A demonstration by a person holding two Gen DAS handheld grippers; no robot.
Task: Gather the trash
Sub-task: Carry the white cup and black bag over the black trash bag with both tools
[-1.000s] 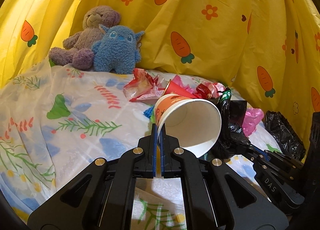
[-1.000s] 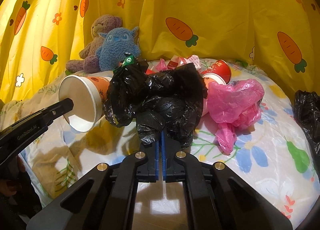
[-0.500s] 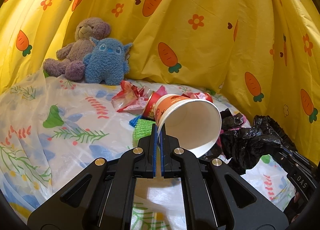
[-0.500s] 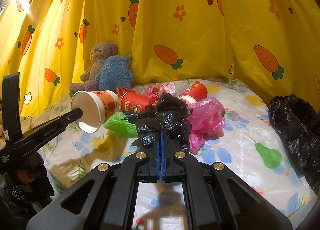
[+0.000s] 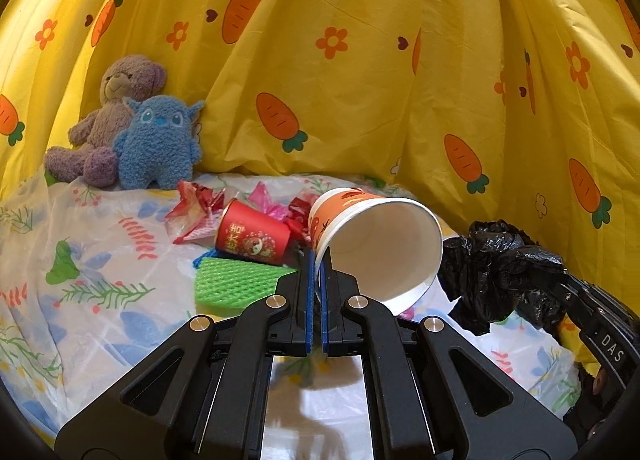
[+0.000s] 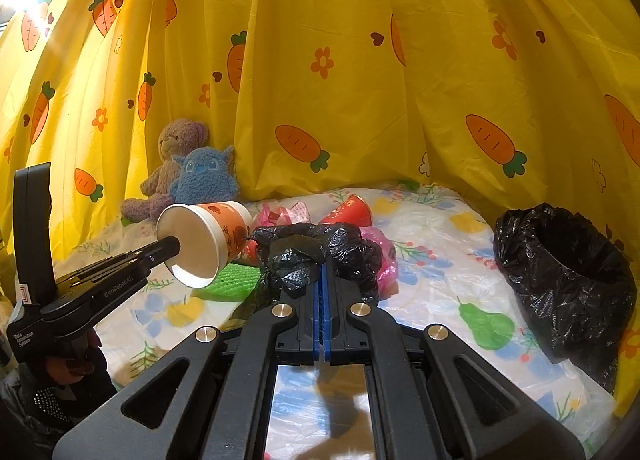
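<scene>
Left hand-held gripper [image 5: 316, 260]: clamps orange paper cup [image 5: 374, 244] by its rim.
Right hand-held gripper [image 6: 322, 272]: pinches crumpled black plastic bag [image 6: 320, 248].
Advice: carry both to the black-lined bin [image 6: 568, 276], right of the cup, then release.

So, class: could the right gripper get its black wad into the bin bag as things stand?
Probably yes. The right gripper, shut on the black wad, has bare sheet between it and the open bin bag to its right.

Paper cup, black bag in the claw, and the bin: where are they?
Paper cup [image 5: 384, 248]: left wrist view, white inside wall.
Black bag [image 6: 320, 248]: right wrist view, crumpled middle.
Bin [image 6: 560, 284]: right wrist view, front of its black liner.
</scene>
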